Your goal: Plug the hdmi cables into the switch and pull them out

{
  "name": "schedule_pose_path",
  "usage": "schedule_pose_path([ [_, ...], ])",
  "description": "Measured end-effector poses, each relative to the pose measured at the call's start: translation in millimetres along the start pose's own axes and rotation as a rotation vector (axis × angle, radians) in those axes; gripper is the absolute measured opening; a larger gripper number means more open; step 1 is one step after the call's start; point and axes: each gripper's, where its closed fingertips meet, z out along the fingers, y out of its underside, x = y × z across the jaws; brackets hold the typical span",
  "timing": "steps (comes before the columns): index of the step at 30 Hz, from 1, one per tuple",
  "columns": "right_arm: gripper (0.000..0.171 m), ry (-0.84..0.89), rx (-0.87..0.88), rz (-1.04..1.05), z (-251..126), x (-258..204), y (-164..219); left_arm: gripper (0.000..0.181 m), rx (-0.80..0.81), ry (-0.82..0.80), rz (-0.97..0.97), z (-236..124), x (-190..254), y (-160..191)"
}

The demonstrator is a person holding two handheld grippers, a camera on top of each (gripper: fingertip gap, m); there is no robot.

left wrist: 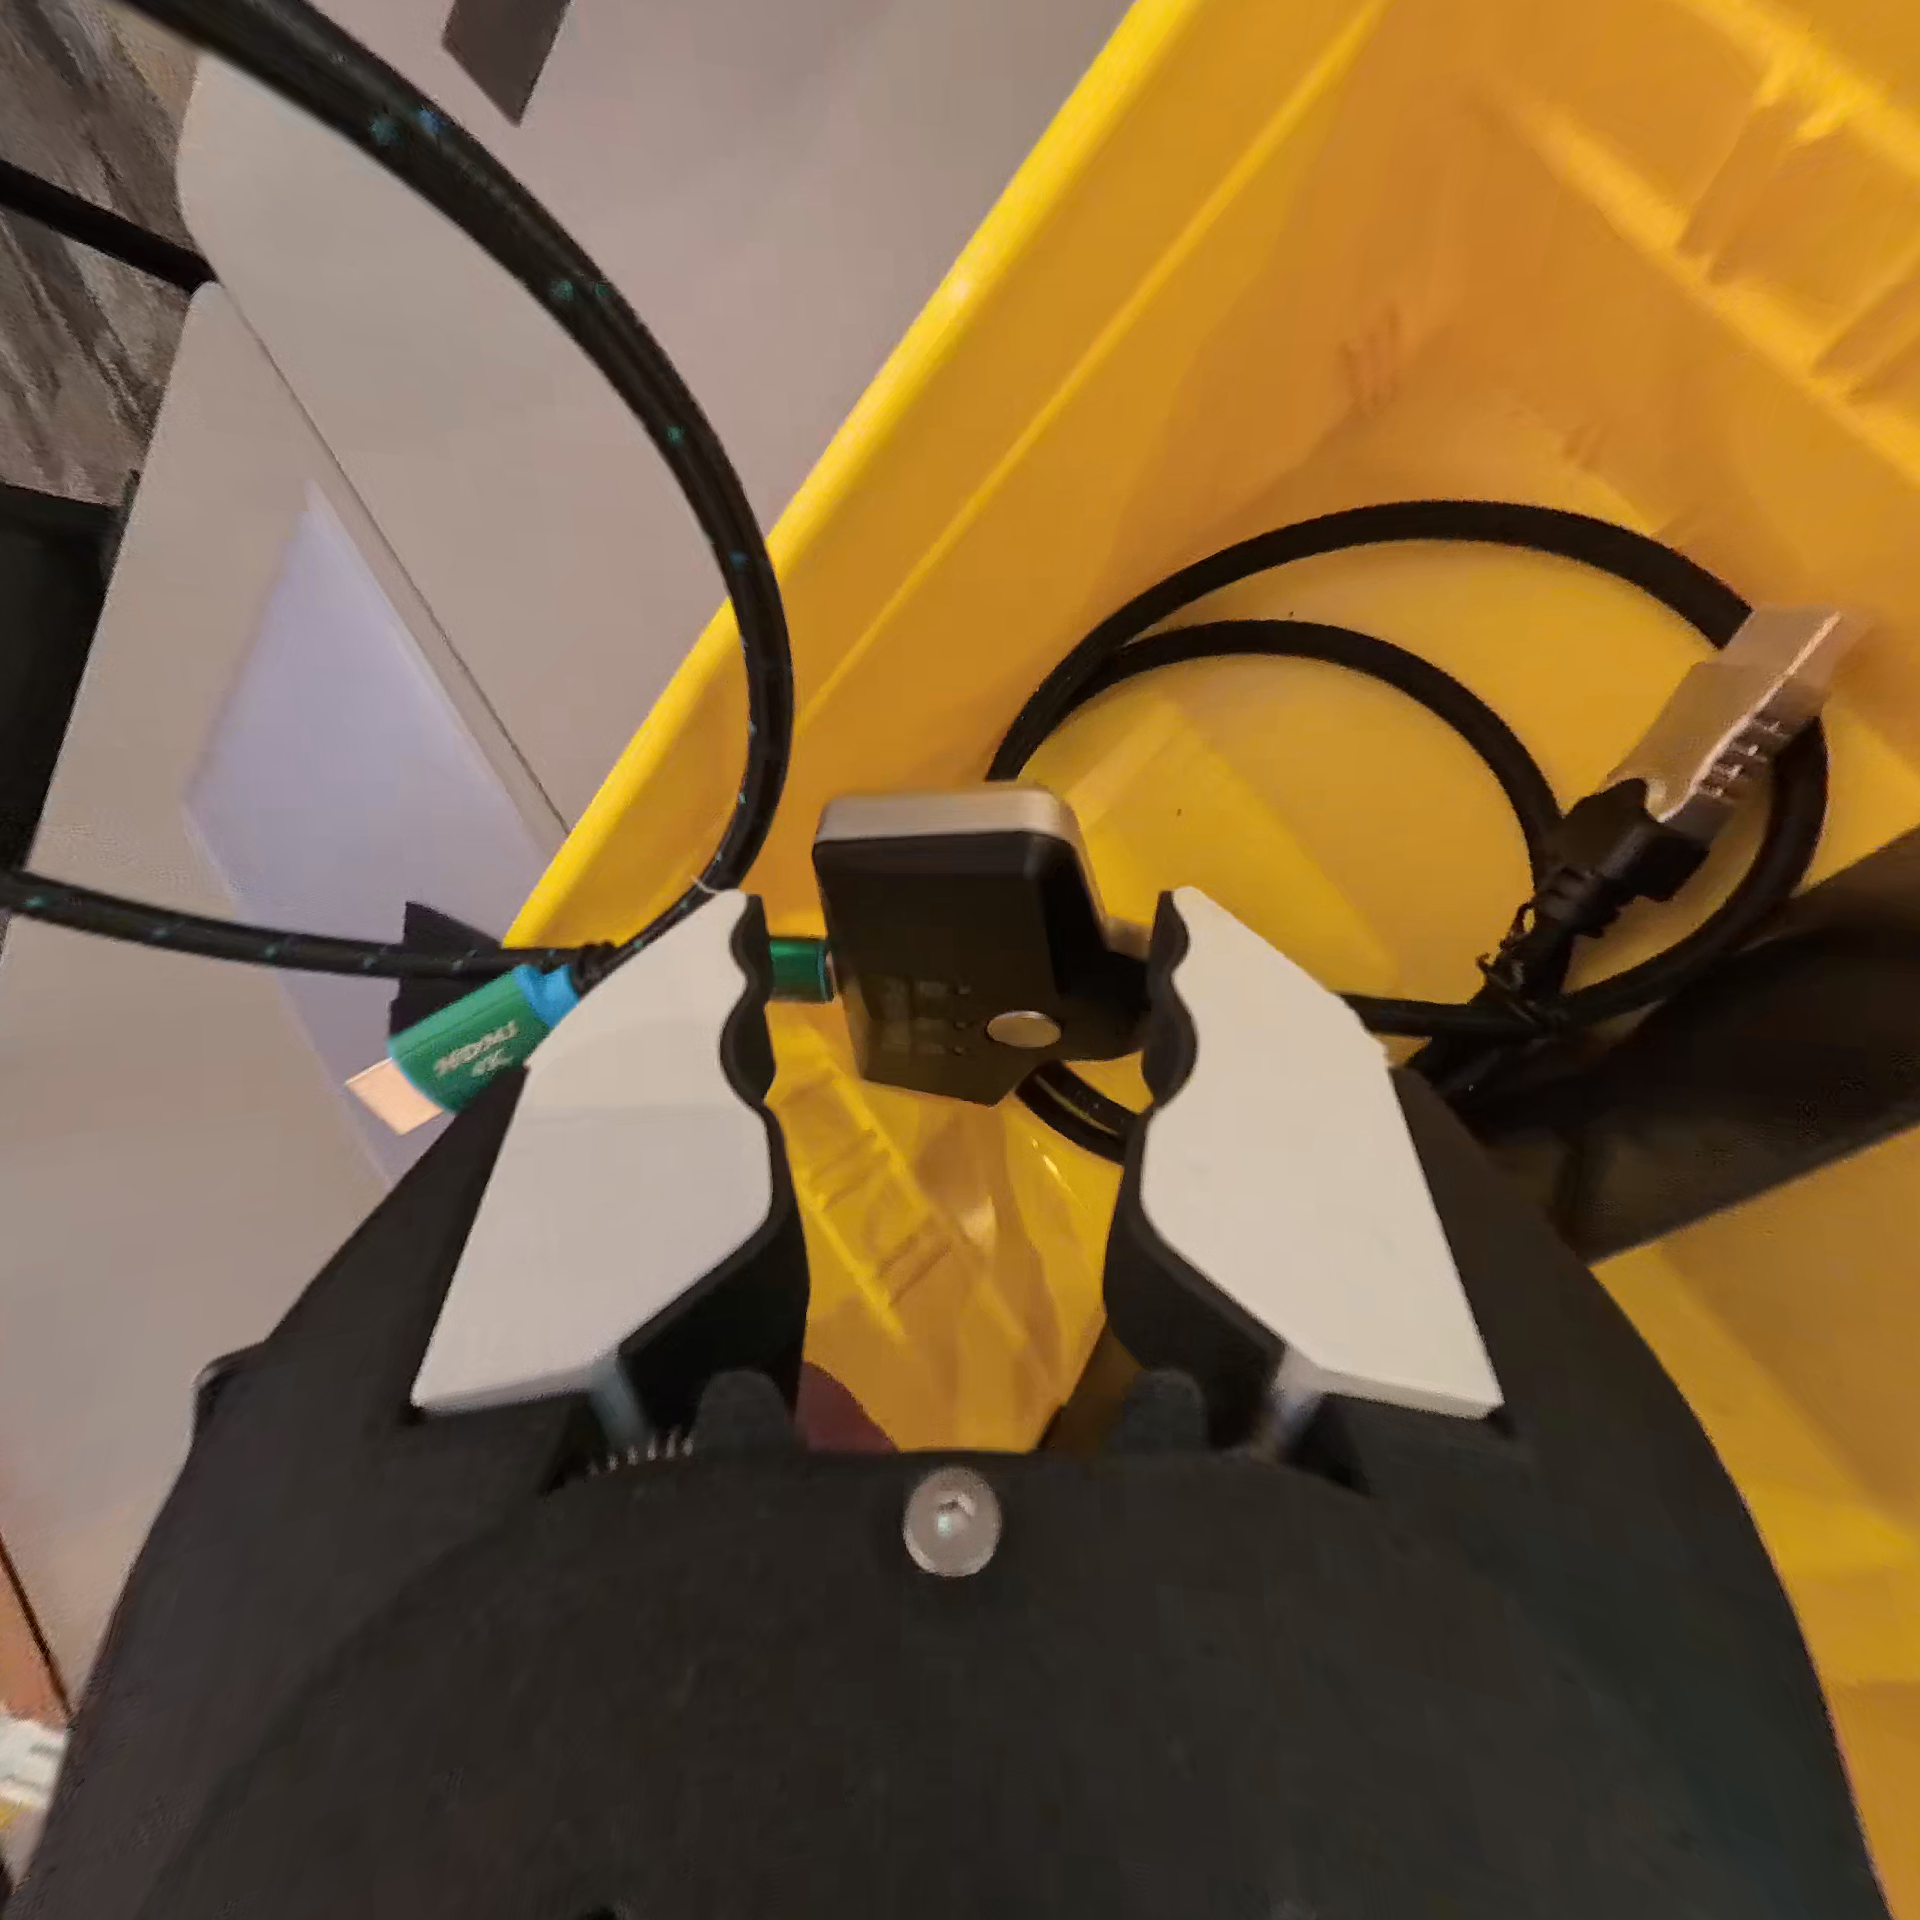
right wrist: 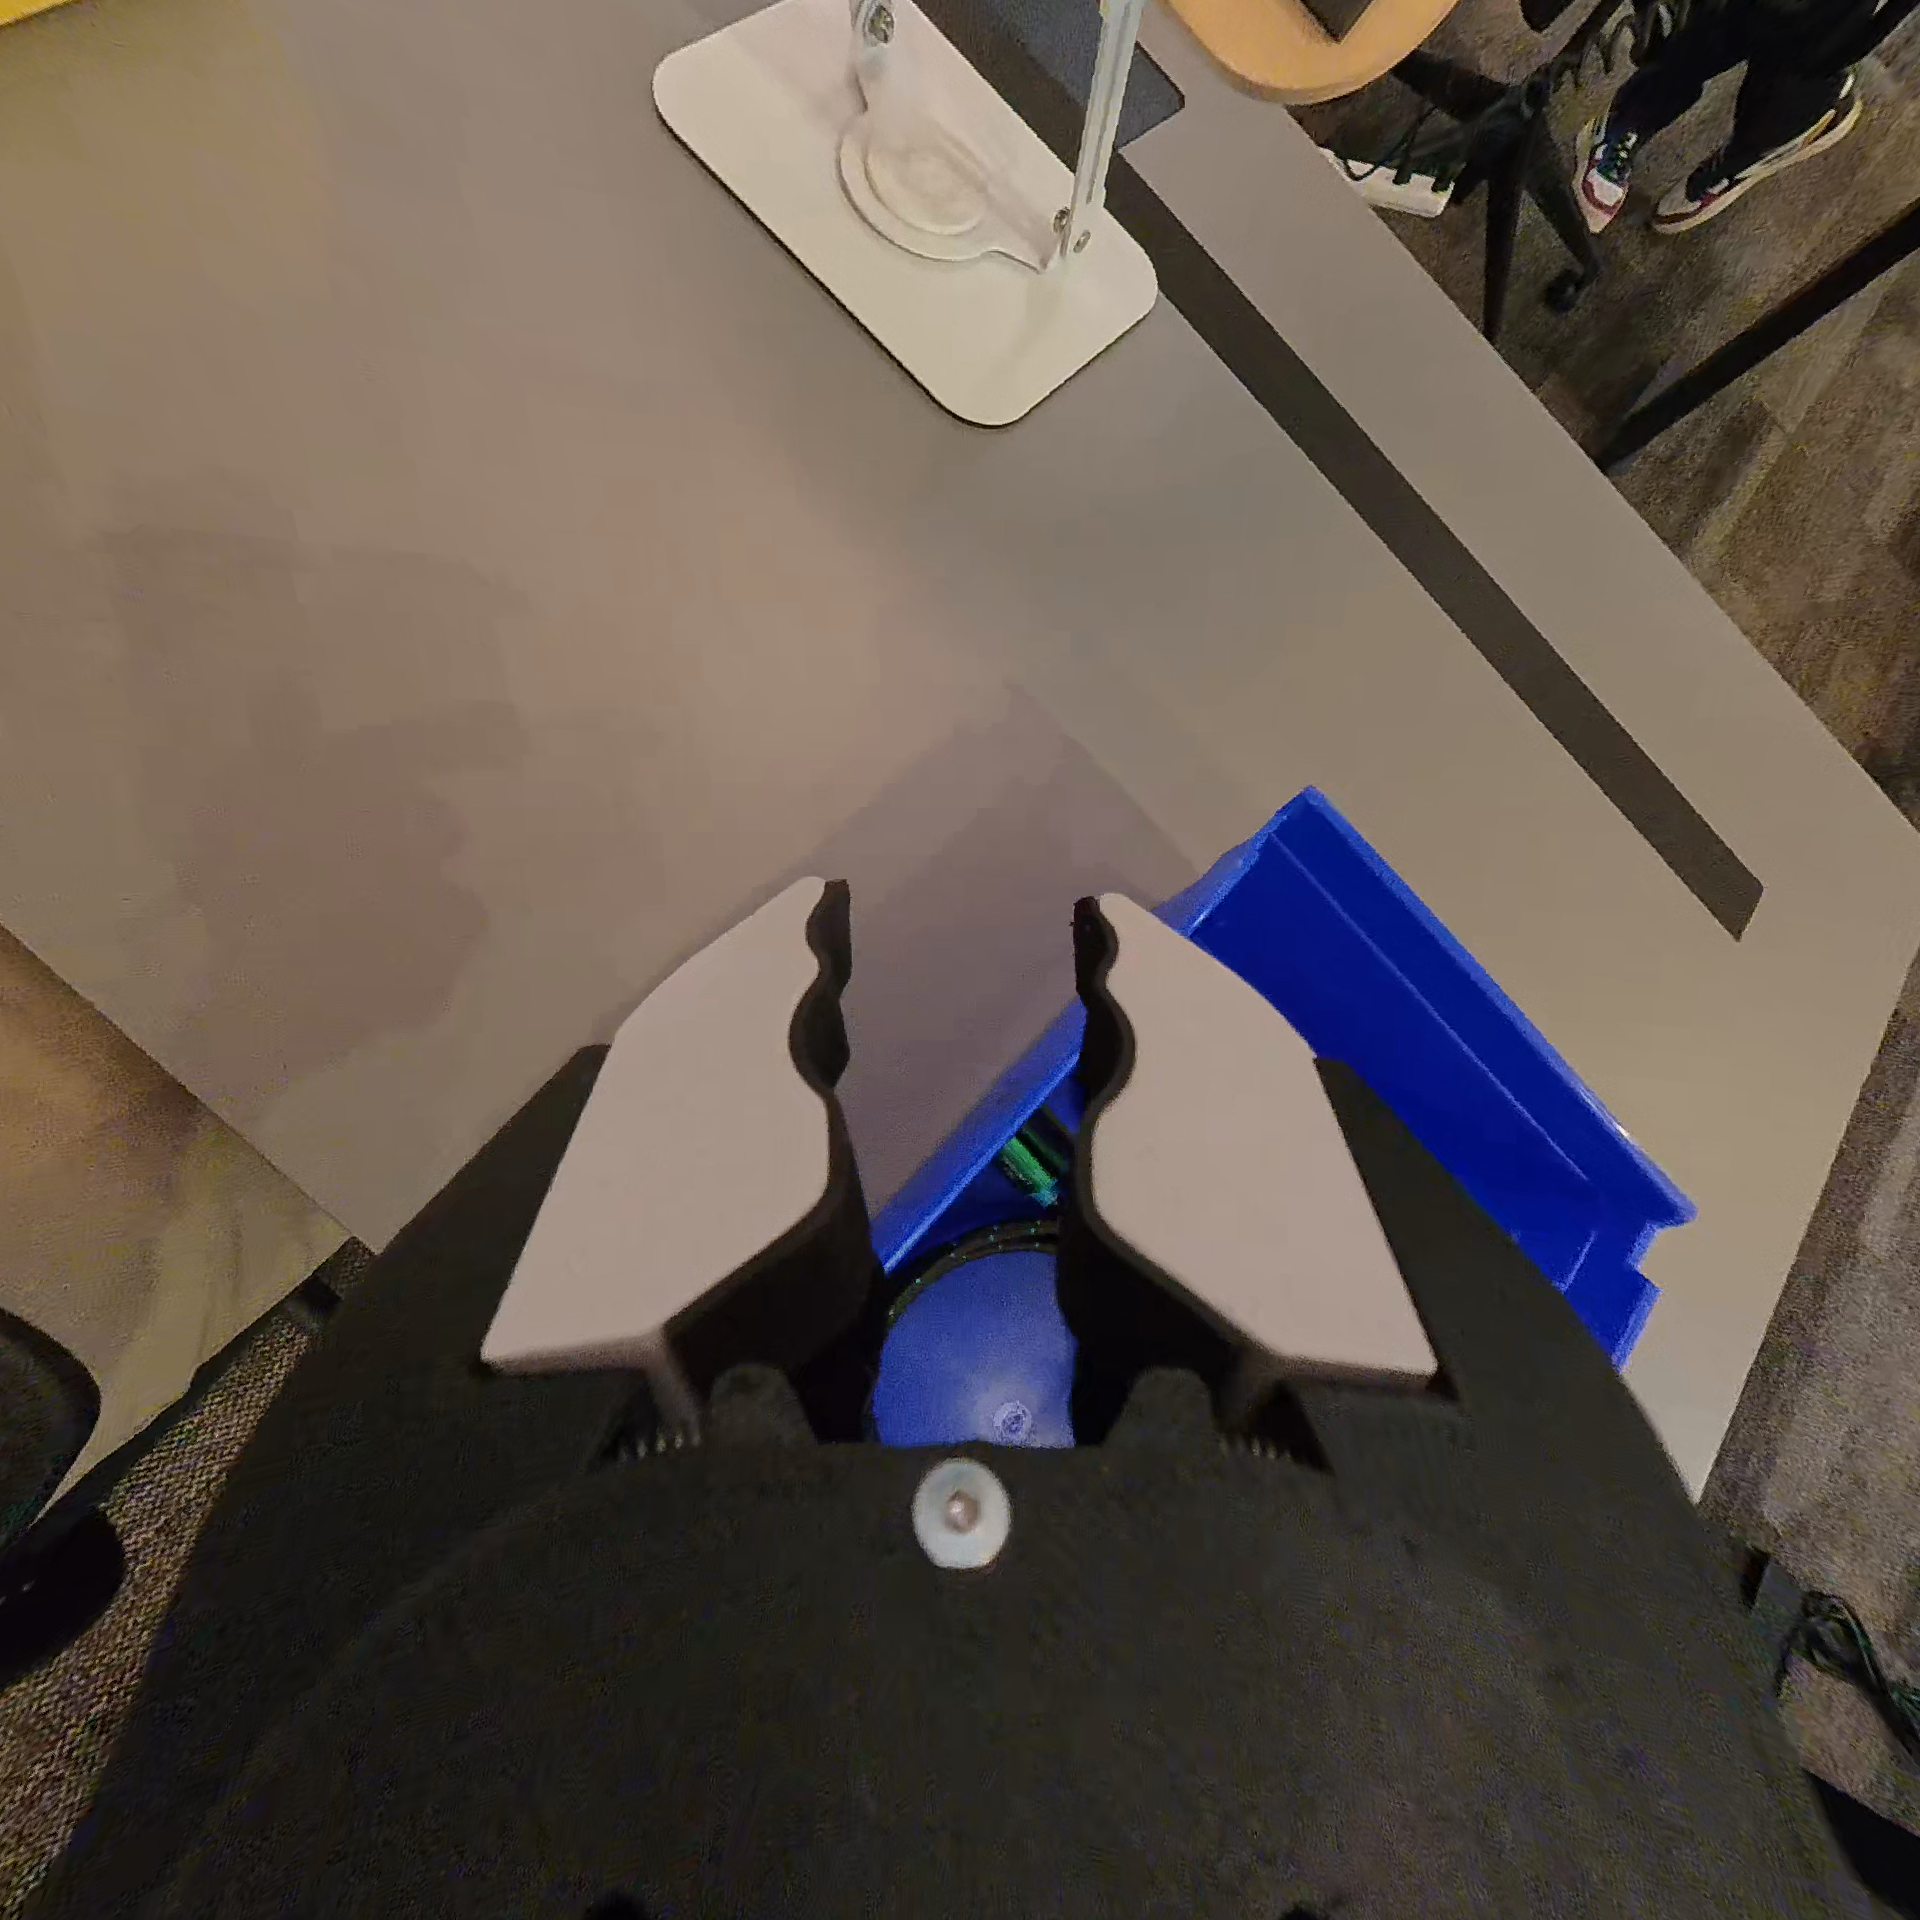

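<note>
- HDMI switch (left wrist: 951, 951), a small black box with a silver edge and a round button, sits between the tips of the left gripper (left wrist: 961, 940), inside the yellow bin (left wrist: 1299, 343); the fingers (left wrist: 623, 1122) are spread to either side of it, and I cannot tell whether they touch it.
- At the switch's 9 o'clock side a green plug (left wrist: 798, 964) is seated in a port; only a short stub shows beside the left fingertip.
- Further out at 8 o'clock, a second green-and-blue HDMI plug (left wrist: 468, 1049) hangs free with its metal tip bare, outside the bin over the grey desk (left wrist: 395, 436).
- Its braided black cable (left wrist: 582, 301) arcs up and over toward 11 o'clock.
- At 2 o'clock from the switch, a plain black cable (left wrist: 1382, 540) lies coiled on the bin floor, ending in a silver-shelled connector (left wrist: 1745, 707) that leans by the bin wall.
- Right gripper (right wrist: 961, 914) is released, its fingers (right wrist: 707, 1122) apart with nothing between them, over the desk (right wrist: 520, 520).
- Just at 5 o'clock of those fingers stands a blue bin (right wrist: 1382, 997); a bit of green plug and braided cable (right wrist: 966, 1242) shows inside, mostly hidden.
- Far out at 12 o'clock a white stand base (right wrist: 790, 166) rests on the desk.
</note>
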Motion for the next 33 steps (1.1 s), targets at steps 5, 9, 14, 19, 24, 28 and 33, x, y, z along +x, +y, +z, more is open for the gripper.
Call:
schedule_pose_path([
  [5,0.040,-0.009,0.010,-0.014,1,-6,-4,0.054,-0.022,0.014,-0.015,9,1,-1],
  [9,0.040,-0.019,0.029,-0.031,-2,-14,-11,0.053,0.043,-0.009,-0.022,-3,-4,-7],
  [14,0.041,-0.053,0.089,-0.077,-8,-35,-35,0.053,0.194,-0.098,0.032,-47,-15,-27],
  [19,0.041,-0.099,0.157,-0.151,-11,-66,-68,0.053,0.362,-0.208,0.070,-107,-30,-54],
  [24,0.043,-0.158,0.218,-0.217,-11,-100,-99,0.053,0.482,-0.322,0.133,-161,-42,-78],
  [28,0.044,-0.241,0.294,-0.237,-9,-131,-124,0.053,0.595,-0.361,0.228,-202,-38,-101],
  [33,0.050,-0.358,0.383,-0.236,-8,-166,-155,0.053,0.766,-0.312,0.382,-250,-1,-139],
])
